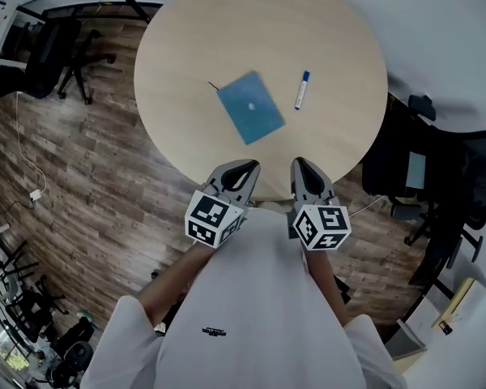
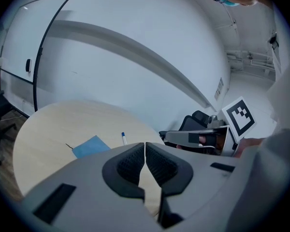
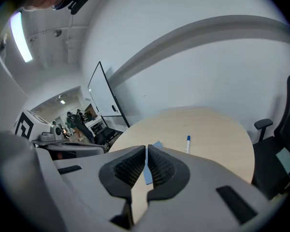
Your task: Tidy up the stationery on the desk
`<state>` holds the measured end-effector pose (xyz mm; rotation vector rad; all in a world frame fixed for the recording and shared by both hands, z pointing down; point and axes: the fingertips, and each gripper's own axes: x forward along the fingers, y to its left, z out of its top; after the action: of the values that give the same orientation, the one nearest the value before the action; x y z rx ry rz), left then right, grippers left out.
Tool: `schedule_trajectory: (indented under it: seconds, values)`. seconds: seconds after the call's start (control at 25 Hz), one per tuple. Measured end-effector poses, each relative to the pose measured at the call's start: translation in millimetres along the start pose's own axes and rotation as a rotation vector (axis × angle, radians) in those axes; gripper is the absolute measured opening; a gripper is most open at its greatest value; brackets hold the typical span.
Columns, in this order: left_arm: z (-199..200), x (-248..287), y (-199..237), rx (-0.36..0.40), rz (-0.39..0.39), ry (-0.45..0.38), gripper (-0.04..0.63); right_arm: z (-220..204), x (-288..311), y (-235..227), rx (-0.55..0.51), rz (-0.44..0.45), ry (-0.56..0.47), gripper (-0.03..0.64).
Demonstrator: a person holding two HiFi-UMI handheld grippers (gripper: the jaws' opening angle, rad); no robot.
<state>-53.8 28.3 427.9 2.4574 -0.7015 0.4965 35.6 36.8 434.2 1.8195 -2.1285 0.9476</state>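
Notebook sits centre of the table, marker just beside it. Both look light. Notebook's thin and flat, so I'd pinch an edge. Marker's round, likely slippery, so I'd take it mid-barrel. Left tool and right tool are closed up, empty, short of the notebook.

A black office chair stands at upper left, another chair at right, and a white cable lies on the wood floor at left.

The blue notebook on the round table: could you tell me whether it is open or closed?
Closed: the blue notebook lies flat, only its cover showing, no pages spread.
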Motion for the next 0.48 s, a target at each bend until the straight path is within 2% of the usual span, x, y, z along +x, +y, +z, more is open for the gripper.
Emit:
schedule_trajectory:
  seconds: [0.12, 0.48]
  values:
    - [6.4, 18.3, 1.8, -0.008, 0.033, 0.016, 0.026, 9.6, 7.3, -17.6, -0.010, 0.009, 0.013, 0.041]
    - [4.0, 73.1, 42.0, -0.072, 0.140, 0.061, 0.026, 10.9, 70.8, -42.5, -0.099, 0.082, 0.070, 0.041]
